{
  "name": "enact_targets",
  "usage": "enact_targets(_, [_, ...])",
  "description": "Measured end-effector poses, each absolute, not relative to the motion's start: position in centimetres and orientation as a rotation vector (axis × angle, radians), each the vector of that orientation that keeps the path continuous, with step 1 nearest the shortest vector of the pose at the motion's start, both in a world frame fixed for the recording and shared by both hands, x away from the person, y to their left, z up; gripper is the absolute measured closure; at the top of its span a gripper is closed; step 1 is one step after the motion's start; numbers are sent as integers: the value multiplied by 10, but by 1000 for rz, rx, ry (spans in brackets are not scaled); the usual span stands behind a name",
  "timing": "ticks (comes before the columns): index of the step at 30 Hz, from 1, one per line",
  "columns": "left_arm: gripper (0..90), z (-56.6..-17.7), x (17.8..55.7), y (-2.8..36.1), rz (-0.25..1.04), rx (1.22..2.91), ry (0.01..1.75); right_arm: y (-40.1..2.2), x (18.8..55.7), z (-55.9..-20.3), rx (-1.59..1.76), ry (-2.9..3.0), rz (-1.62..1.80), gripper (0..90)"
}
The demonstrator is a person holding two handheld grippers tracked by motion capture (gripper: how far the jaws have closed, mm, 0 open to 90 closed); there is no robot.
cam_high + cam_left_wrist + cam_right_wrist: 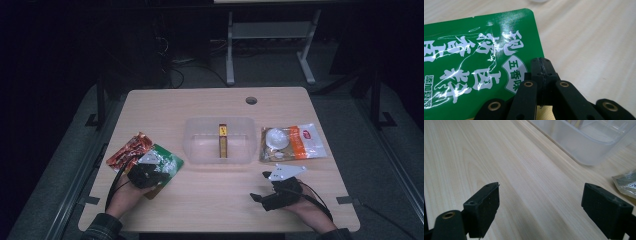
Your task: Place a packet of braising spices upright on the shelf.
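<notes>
Left tongs [543,75] pinched fully together, tips meeting. They sit at the edge of the flat green foil snack packet with white lettering [481,62]; from the left gripper view I cannot tell whether a sliver of the packet's edge is caught between the tips or they merely lie beside it. In the high view the left tongs [145,172] rest over the packet [167,160], which lies flat at the left front of the pale wooden table [210,200], partly overlapping a crinkled red-orange foil packet [129,150].

Right tongs [540,207] spread wide, nothing between them, hovering low over bare table near the clear plastic bin [584,142]. In the high view the right tongs [260,196] sit at right front, well apart from the green packet.

Handling judgement: the green packet looks light, thin and floppy; the glossy film is creased and shiny, so likely slippery. It lies flush on the table, leaving little to get under. Best hold is probably the sealed flat border at a corner or along the side edge, where the film is stiffer and holds no contents. A pinch in the middle risks crushing what's inside or sliding off.

The clear bin [220,140] at table centre holds a narrow yellow-brown stick pack [223,140]; a clear-and-orange packet [295,142] lies to its right.
</notes>
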State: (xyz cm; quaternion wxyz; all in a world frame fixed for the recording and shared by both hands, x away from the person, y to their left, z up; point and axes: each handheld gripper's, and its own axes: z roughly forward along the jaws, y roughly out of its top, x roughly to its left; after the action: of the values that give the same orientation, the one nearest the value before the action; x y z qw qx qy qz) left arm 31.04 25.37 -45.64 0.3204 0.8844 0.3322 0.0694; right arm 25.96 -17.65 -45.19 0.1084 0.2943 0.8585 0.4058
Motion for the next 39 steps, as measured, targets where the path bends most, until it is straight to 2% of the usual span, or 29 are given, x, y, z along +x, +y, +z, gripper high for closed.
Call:
enact_targets(19, [900,-458,274,191,32,2357,659,-176,260,-452,857,2527,1188,143])
enact_targets(35, [900,-462,271,120,-52,2373,474,-176,260,-451,837,2528,1188,143])
enact_targets(39, [900,-460,272,117,-49,2384,449,-177,259,-450,842,2525,1195,143])
